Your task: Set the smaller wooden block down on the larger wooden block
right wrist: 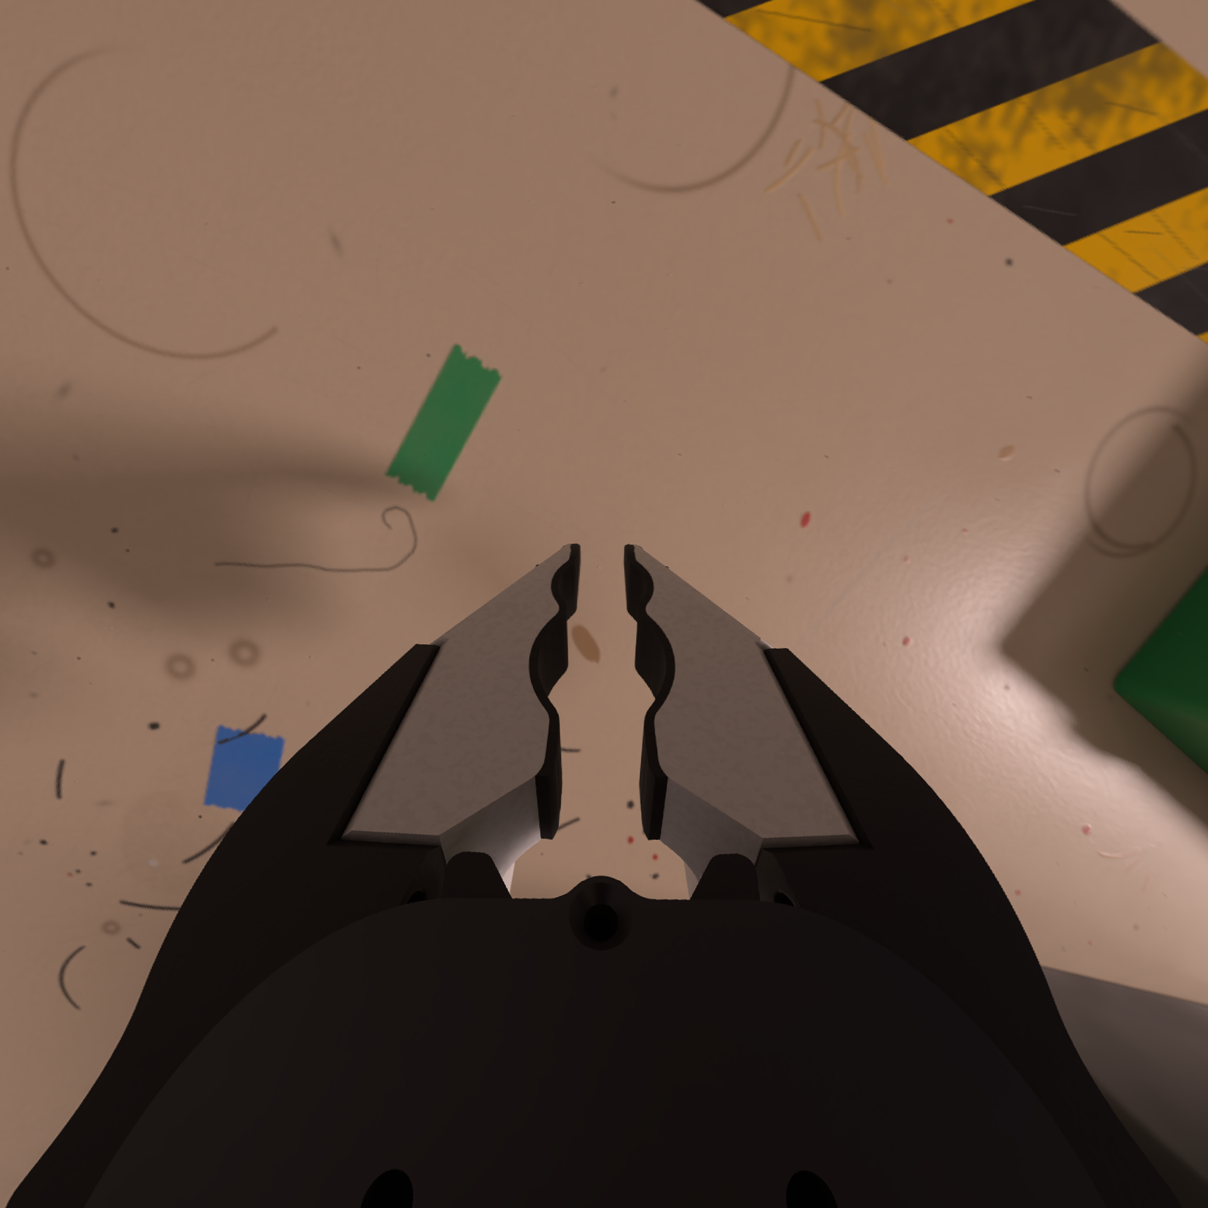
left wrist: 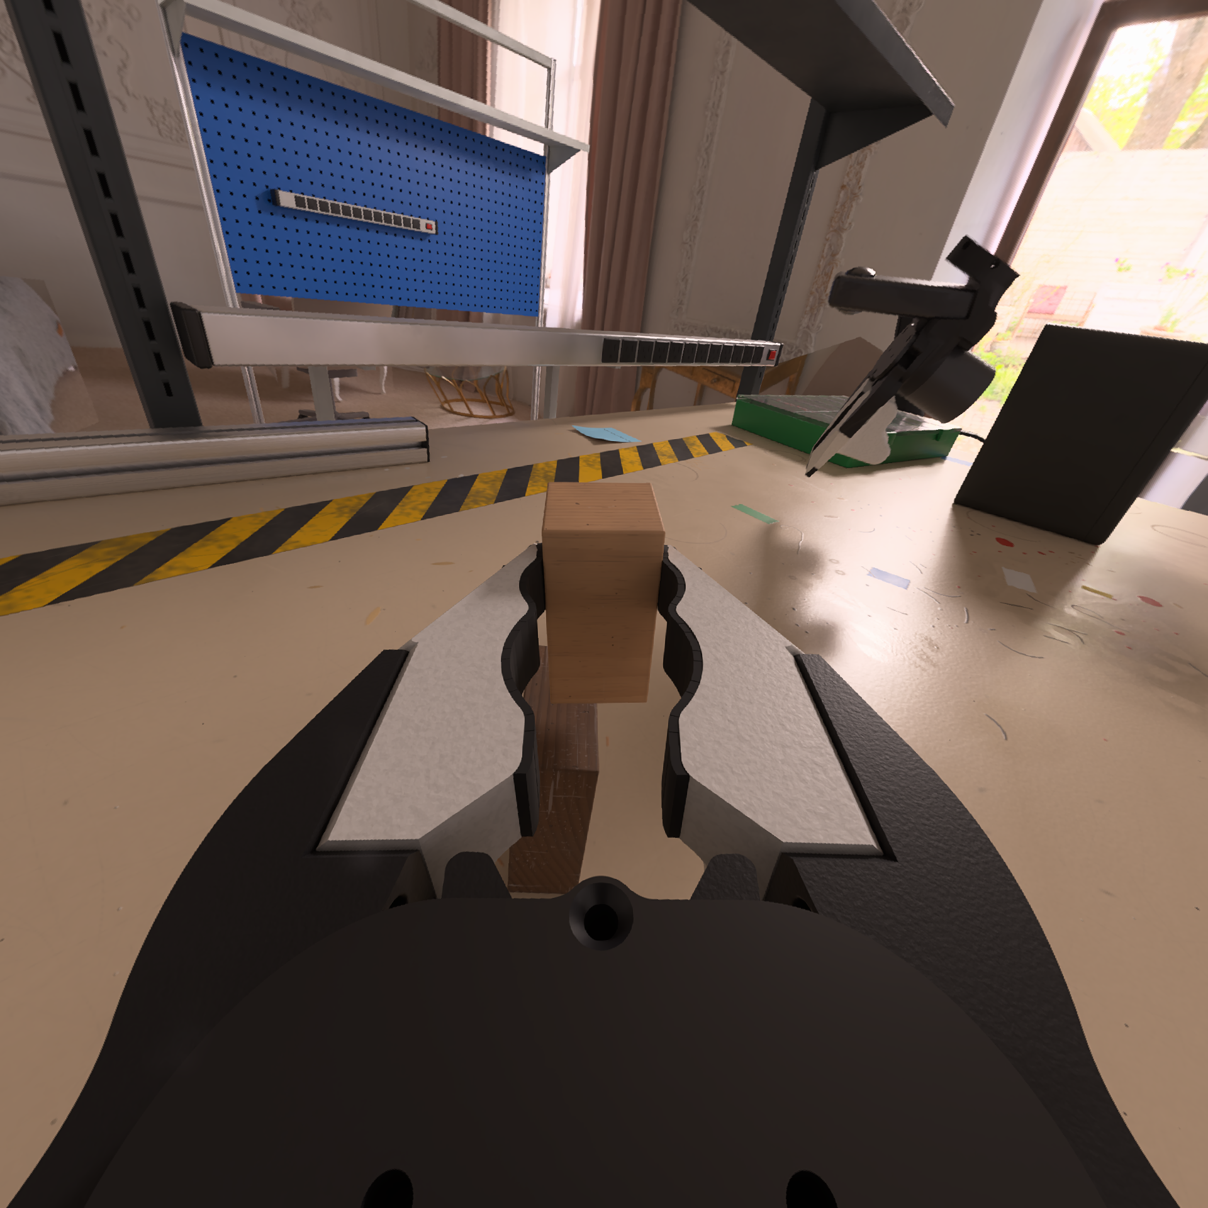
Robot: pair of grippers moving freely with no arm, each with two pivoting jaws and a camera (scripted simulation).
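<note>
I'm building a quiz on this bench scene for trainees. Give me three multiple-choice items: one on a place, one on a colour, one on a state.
1. Where is the darker wooden block?
A. Below the left gripper's fingers
B. On the green tray
C. On the striped tape

2. What colour is the pegboard?
A. Red
B. Blue
C. White

3. What does the left gripper hold?
A. Nothing
B. A black box
C. The lighter wooden block

Answers: 1 A, it shows between and beneath the fingers. 2 B, the perforated panel is blue. 3 C, both fingers press its sides.
</note>
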